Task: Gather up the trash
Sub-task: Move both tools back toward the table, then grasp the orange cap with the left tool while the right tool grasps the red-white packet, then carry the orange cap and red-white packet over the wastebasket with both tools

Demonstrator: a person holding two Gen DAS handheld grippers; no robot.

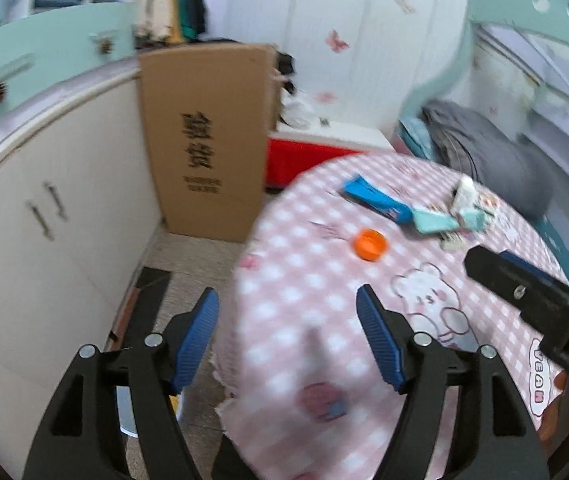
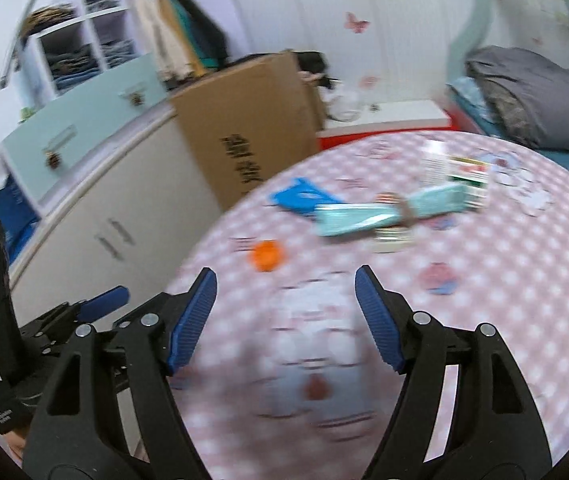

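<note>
The small round orange plastic cap (image 2: 266, 255) is seen just ahead-left of the released, empty right gripper (image 2: 285, 322), nearer than the equally released left gripper (image 1: 288, 336).

Place: a home bedroom, lived-in and a bit cluttered.
Bed: grey bedding (image 2: 532, 108) heaped on a mint-framed bed (image 1: 524, 20).
Walls: white panels with pink butterfly stickers (image 2: 356, 22).
Storage: white cupboard (image 1: 44, 220) with mint drawers (image 2: 84, 120); open cubbies of folded clothes (image 2: 80, 56).
Counter: pink checked cloth with cartoon bears (image 1: 436, 304).
Extras: tall cardboard box (image 1: 204, 140) on the floor.
</note>
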